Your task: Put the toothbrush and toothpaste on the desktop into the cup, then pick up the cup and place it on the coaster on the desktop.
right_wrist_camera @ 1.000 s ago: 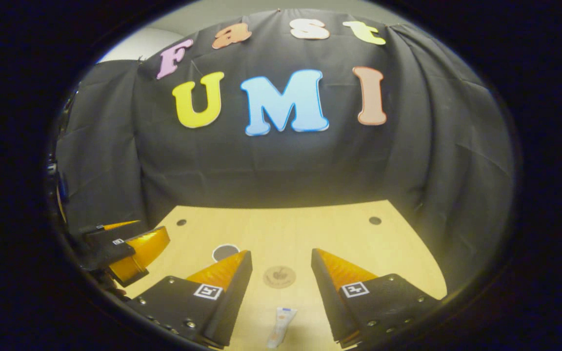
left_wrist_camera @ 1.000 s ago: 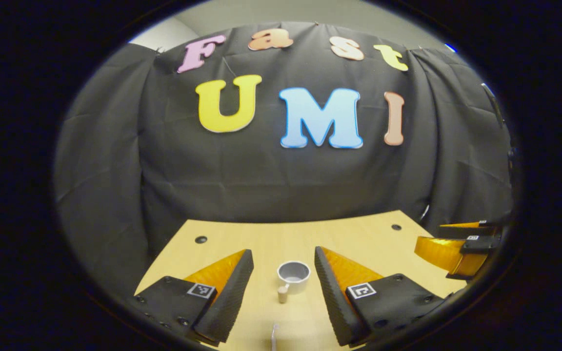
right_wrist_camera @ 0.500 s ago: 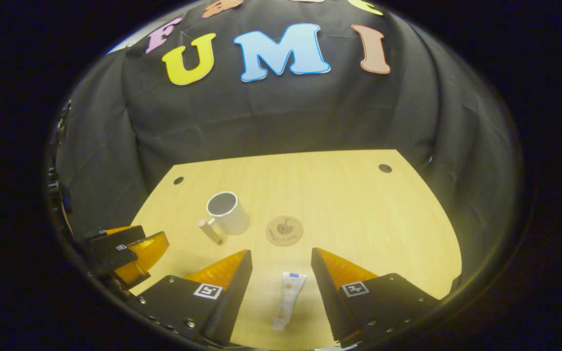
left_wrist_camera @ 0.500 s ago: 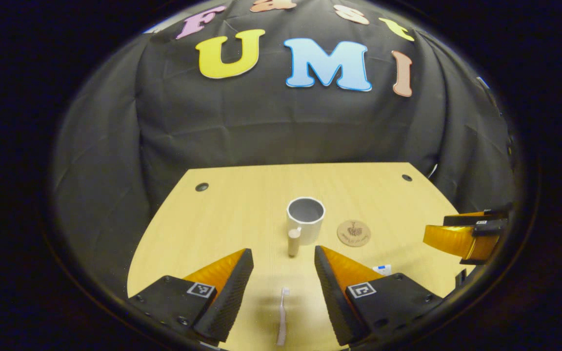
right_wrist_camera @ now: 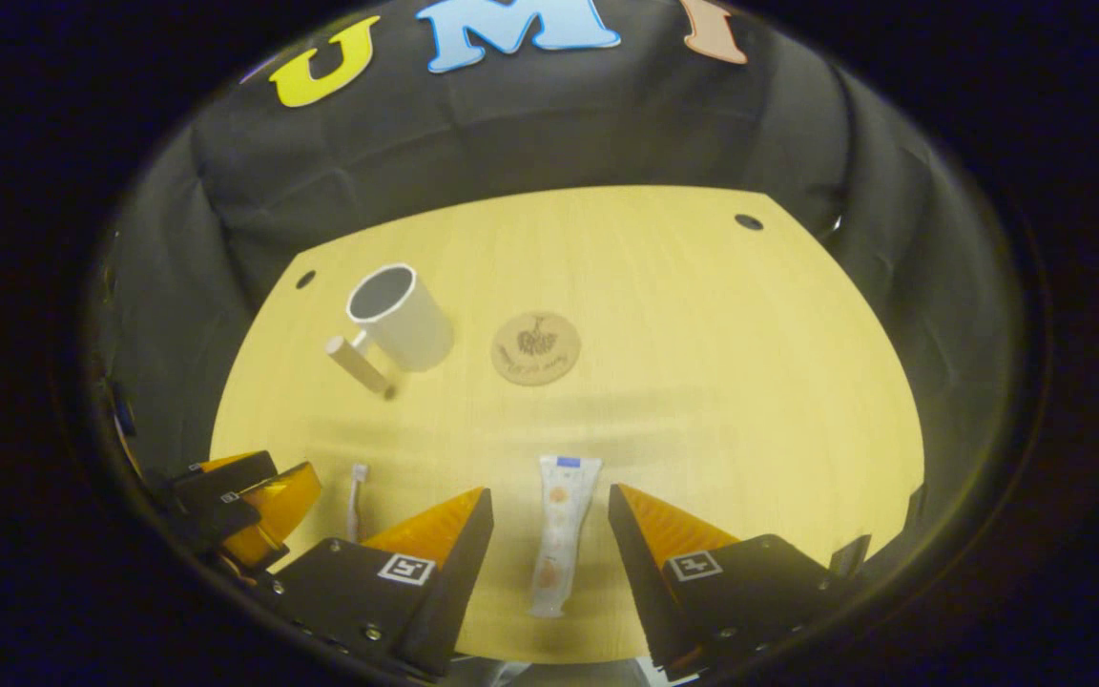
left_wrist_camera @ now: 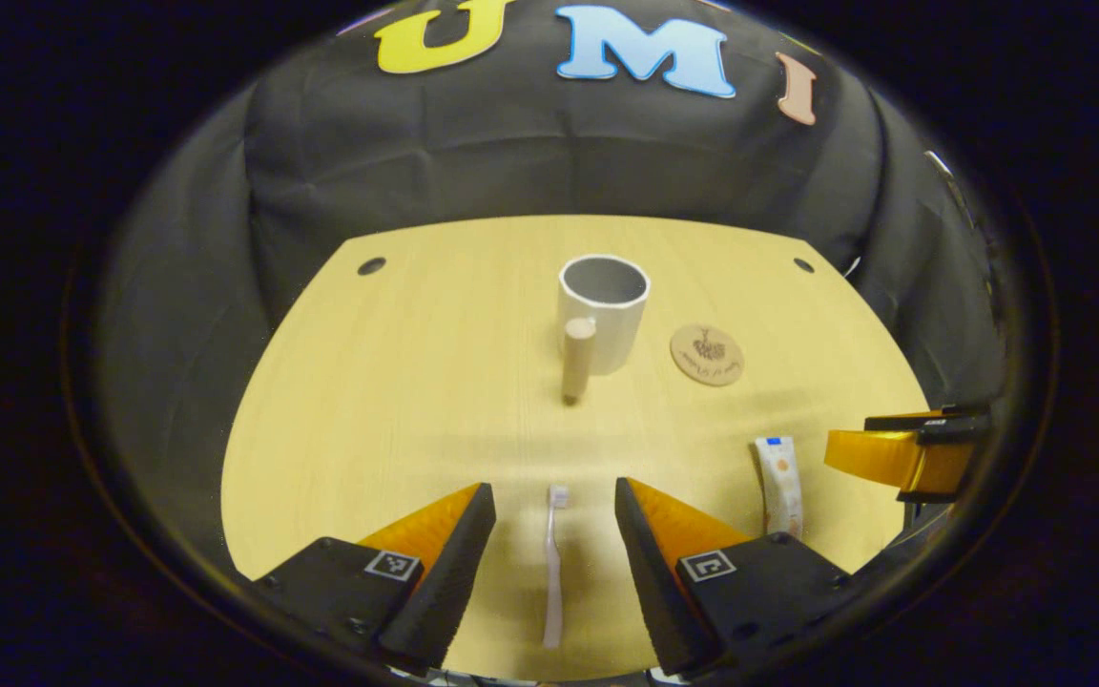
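Left claw (left_wrist_camera: 549, 534) is hanging wide open, toothbrush (left_wrist_camera: 553, 568) lying flat between its fingers, untouched. Right claw (right_wrist_camera: 549, 534) is likewise gaping, empty, toothpaste (right_wrist_camera: 557, 534) between its fingers. Cup (left_wrist_camera: 601, 310) is standing upright on the table (left_wrist_camera: 397, 382), coaster (left_wrist_camera: 707, 354) just beside it.

I am looking down and forward from above the near edge of the table (left_wrist_camera: 397, 382) in both views, facing the black cloth wall. My left claw (left_wrist_camera: 547, 510) is framing the toothbrush (left_wrist_camera: 553, 563) close below its camera; my right claw (right_wrist_camera: 545, 506) is framing the toothpaste (right_wrist_camera: 557, 530) just as near. Both views are sharing the cup (left_wrist_camera: 603, 310), the coaster (left_wrist_camera: 707, 354) and the far table edge, and each is catching the other claw at its side, low down.
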Tool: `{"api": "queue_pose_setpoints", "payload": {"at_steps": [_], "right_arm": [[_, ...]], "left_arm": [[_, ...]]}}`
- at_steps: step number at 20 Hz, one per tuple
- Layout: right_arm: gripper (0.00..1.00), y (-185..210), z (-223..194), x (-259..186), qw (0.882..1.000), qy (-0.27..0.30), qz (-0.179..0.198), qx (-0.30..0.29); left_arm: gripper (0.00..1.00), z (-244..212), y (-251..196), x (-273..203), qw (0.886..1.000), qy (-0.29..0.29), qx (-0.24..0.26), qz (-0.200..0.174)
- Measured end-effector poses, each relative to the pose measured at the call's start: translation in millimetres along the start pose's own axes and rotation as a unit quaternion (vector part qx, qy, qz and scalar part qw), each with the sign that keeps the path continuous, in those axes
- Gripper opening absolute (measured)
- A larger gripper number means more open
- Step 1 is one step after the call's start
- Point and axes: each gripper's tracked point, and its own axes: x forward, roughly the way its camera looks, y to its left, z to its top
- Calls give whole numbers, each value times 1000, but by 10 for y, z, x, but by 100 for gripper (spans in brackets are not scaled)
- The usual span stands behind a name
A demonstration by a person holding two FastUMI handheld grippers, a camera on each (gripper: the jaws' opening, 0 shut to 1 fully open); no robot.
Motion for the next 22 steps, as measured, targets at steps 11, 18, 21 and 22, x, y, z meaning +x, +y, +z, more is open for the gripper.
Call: {"api": "queue_pose_setpoints", "payload": {"at_steps": [11, 18, 21, 22], "right_arm": [[73, -52, -490, 383, 992, 108, -25, 51], [72, -26, -567, 546, 988, 143, -34, 51], [72, -50, -588, 595, 986, 152, -40, 49], [72, -58, -609, 609, 986, 156, -42, 47]], "left_arm": [[84, -708, 30, 321, 992, 124, -9, -9], [85, -912, 76, 473, 987, 162, -11, 11], [83, -903, 63, 485, 986, 163, -9, 12], [83, -910, 58, 485, 986, 165, -11, 14]]}}
